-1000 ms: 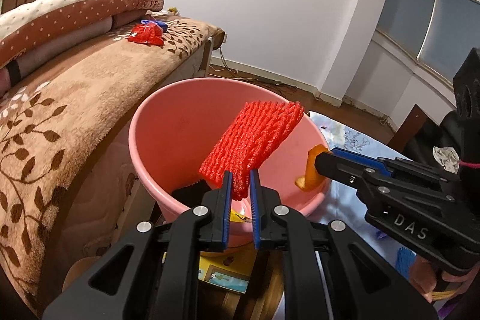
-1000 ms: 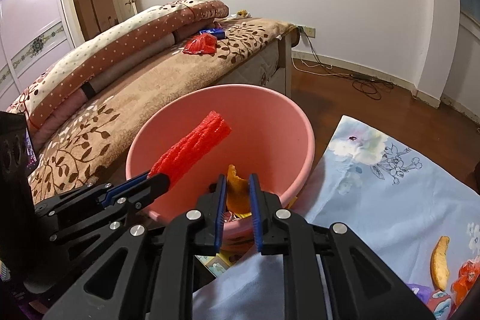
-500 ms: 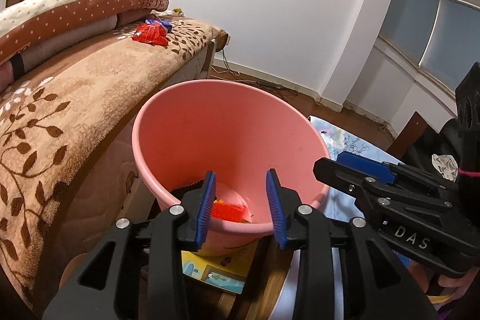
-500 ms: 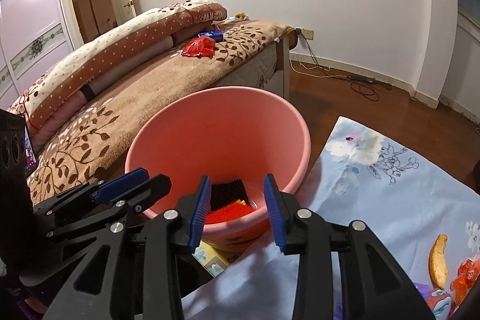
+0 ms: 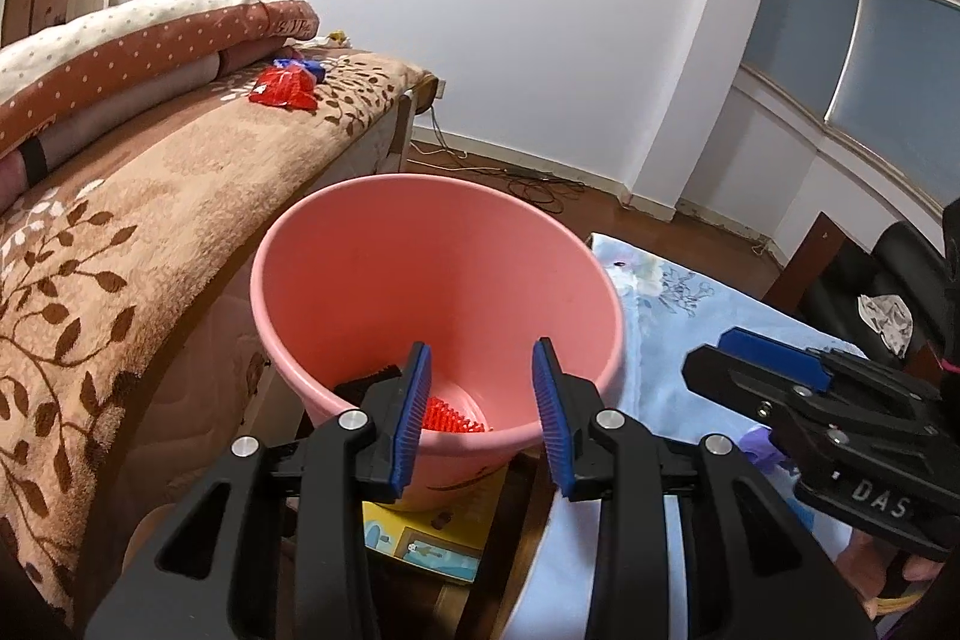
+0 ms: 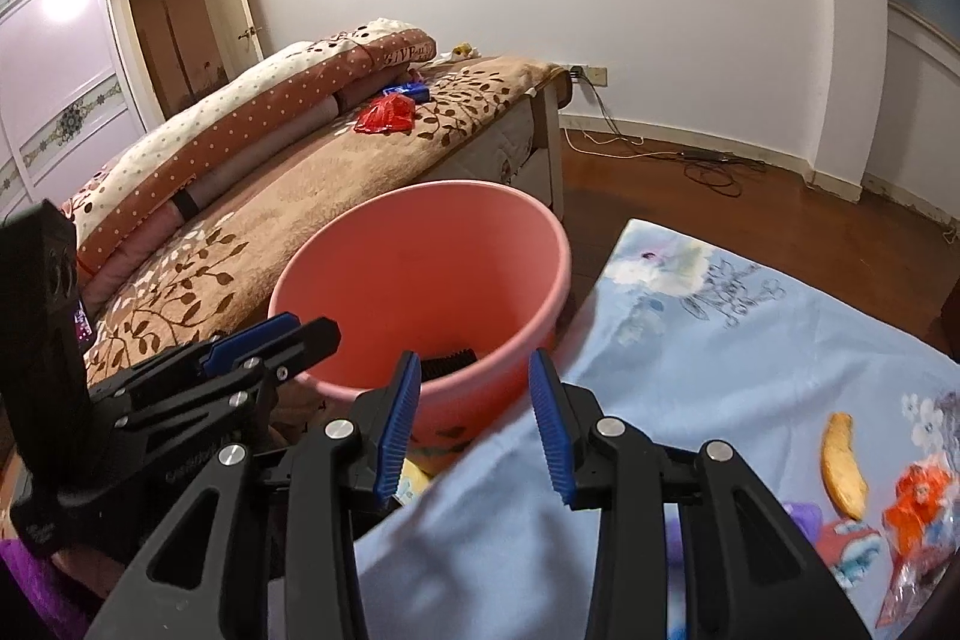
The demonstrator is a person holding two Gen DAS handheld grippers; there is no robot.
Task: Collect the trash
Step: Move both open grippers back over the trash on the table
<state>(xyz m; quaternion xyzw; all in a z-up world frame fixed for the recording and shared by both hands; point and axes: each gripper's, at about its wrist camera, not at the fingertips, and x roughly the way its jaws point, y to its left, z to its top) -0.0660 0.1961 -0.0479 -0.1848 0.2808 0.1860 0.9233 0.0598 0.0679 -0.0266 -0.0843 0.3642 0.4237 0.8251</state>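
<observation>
A pink bucket [image 5: 336, 244] [image 6: 540, 244] stands between the bed and the cloth-covered table. Red foam netting [image 5: 450, 415] lies at its bottom, with a black ridged piece [image 6: 447, 361] beside it. My left gripper [image 5: 480, 412] hangs open over the bucket's near rim with nothing between its blue pads. My right gripper [image 6: 471, 415] is open too, empty, just outside the near rim by the cloth's edge. On the cloth at the right lie an orange peel [image 6: 843, 466] and crumpled wrappers [image 6: 915, 505].
A bed with a brown leaf-patterned blanket [image 5: 120, 232] runs along the left, with a red wrapper [image 5: 282, 88] and a blue one [image 6: 408, 89] on it. The blue floral tablecloth [image 6: 720, 352] spreads to the right. A yellow box [image 5: 432, 538] lies under the bucket. Cables trail on the wooden floor.
Both grippers opened. The red netting dropped from the left gripper and the orange peel from the right, into the bucket. The right gripper then drew back from the rim toward the cloth.
</observation>
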